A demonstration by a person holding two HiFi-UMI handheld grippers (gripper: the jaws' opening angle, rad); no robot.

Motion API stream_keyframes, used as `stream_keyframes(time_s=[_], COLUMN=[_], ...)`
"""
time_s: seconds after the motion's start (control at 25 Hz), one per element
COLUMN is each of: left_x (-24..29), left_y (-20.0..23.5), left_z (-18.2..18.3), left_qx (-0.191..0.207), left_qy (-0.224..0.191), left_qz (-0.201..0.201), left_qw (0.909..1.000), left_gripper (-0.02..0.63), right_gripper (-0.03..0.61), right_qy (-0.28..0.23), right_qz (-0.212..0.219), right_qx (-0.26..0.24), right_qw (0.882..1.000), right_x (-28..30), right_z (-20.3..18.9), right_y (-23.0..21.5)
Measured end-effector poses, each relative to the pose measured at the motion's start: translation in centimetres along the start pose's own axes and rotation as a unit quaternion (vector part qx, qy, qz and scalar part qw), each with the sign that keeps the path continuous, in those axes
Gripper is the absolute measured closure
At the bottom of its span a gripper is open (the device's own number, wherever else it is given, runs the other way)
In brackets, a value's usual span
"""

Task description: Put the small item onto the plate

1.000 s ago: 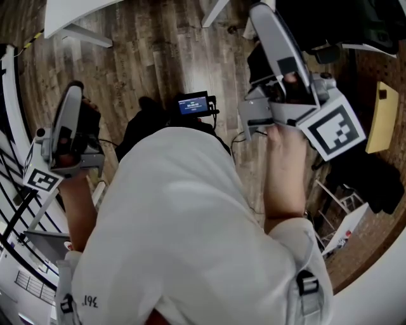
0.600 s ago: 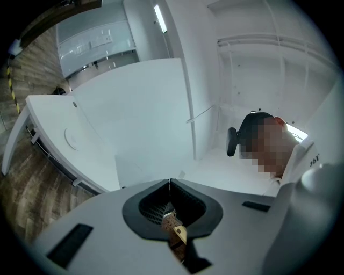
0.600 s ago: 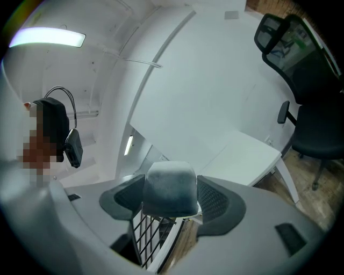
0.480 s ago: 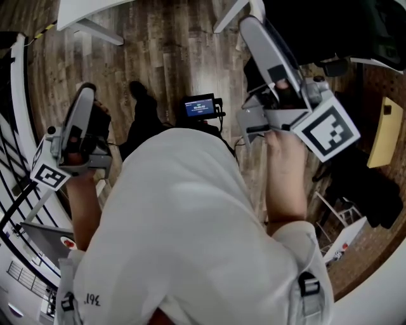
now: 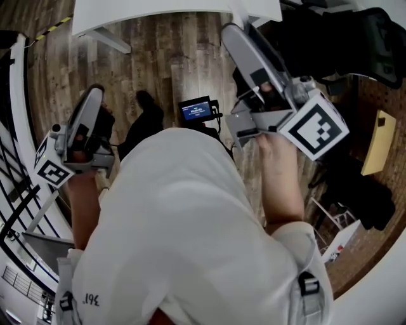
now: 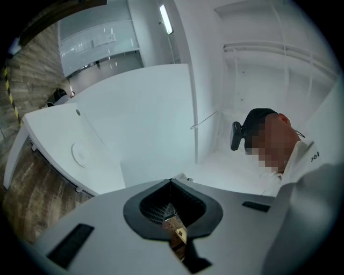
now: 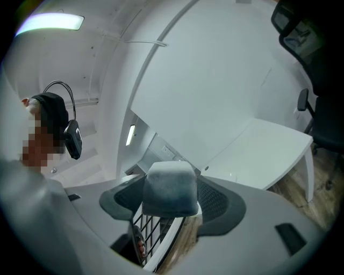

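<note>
My right gripper [image 7: 171, 203] is shut on a small grey-blue soft block [image 7: 171, 185] that fills the space between its jaws. In the head view the right gripper [image 5: 229, 33] reaches up toward the edge of a white table [image 5: 158, 13], and the block is hidden there. My left gripper [image 6: 171, 185] has its jaws met at the tips with nothing held. In the head view the left gripper [image 5: 95, 95] is at the left over the wooden floor. No plate shows in any view.
A small camera with a lit screen [image 5: 195, 108] stands on the wooden floor below me. A black office chair [image 7: 306, 32] sits to the right of the white table [image 7: 258, 150]. A black railing [image 5: 19, 209] runs along the left, and a wire rack [image 5: 330, 209] stands at the right.
Both grippers have travelled forward toward the white table, whose edge now fills more of the top of the head view. The right gripper's hold on the block looks the same.
</note>
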State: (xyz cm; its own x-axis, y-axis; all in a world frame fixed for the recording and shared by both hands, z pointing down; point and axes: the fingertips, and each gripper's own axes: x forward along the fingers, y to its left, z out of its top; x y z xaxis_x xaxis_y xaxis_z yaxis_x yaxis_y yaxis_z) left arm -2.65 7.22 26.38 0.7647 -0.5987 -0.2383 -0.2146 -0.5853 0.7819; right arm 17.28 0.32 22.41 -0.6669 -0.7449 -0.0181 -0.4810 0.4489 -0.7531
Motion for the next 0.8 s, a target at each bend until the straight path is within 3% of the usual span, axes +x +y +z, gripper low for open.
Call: stream_keyframes(time_s=[0.24,0.48,0.68,0.8], left_x=[-2.1,-2.1,-3.7,-3.0], left_y=[5.0,5.0,9.6,10.2], left_z=[9.8,9.9,14.7,15.5], left_qx=[0.016,0.014,-0.004,-0.003], left_qy=[-0.008,0.005,0.024,0.029], left_qz=[-0.003,-0.004,-0.004,-0.004], left_qw=[0.9998,0.9999,0.9997,0.9996], left_gripper=[0.620,0.620,0.620,0.620], right_gripper=[0.272,0.272,0.272,0.272], right_qy=[0.023,0.018,0.017,0.017], right_qz=[0.014,0.024,-0.003,-0.021], right_qx=[-0.007,0.006,0.003,0.011], right_qw=[1.000,1.000,1.000,1.000], right_x=[11.2,12.1,18.3,19.2], right_z=[-1.4,-1.4,-3.0,-2.8], right_y=[2.9,3.6,3.1,1.2])
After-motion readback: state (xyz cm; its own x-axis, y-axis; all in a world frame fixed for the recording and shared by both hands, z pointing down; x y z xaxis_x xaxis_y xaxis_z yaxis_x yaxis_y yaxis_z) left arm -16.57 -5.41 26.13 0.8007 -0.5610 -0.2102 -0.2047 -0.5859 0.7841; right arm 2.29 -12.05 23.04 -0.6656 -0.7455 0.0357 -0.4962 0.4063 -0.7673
